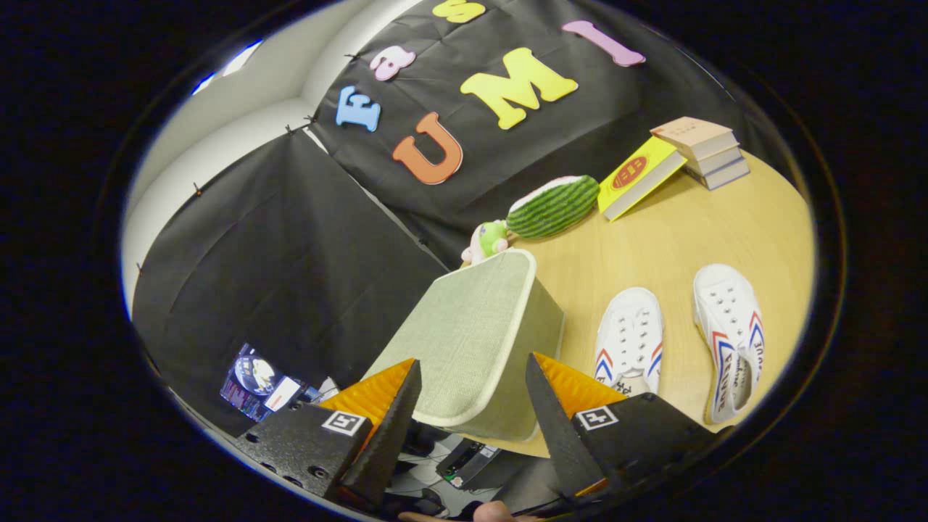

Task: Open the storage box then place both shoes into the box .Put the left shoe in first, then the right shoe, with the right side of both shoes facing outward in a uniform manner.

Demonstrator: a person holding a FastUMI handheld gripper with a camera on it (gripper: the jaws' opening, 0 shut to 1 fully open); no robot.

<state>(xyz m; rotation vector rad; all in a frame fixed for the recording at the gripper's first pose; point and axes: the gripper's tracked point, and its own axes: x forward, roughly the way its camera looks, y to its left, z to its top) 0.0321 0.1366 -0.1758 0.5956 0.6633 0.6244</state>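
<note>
Black cloth hangs as the back wall of the booth, and in front of it stands a round wooden table with a pale, smooth top.

On the near edge of the table sits the storage box, the largest thing there. It is a cube covered in greenish woven fabric with a cream border around the lid. The lid looks closed, so I judge that the opening step is not done yet.

At the far edge of the table is a stack of books, with a yellow book leaning against it. Beside them lies a plush watermelon, striped and long, and next to it a small plush toy just behind the box.

Two white canvas shoes lie on the bare wood to the right of the box, side by side and apart from each other: the nearer shoe just beside the box, and the farther shoe closer to the right edge of the table. Both have red and blue stripes, and their long axes run away from the gripper, toes toward the far edge.

The gripper has its fingers wide apart and holds nothing. The near lower corner of the box is just ahead, between the two fingertips, but I cannot tell if they touch it. The next move probably needs the fingers to go up to the lid's rim.
</note>
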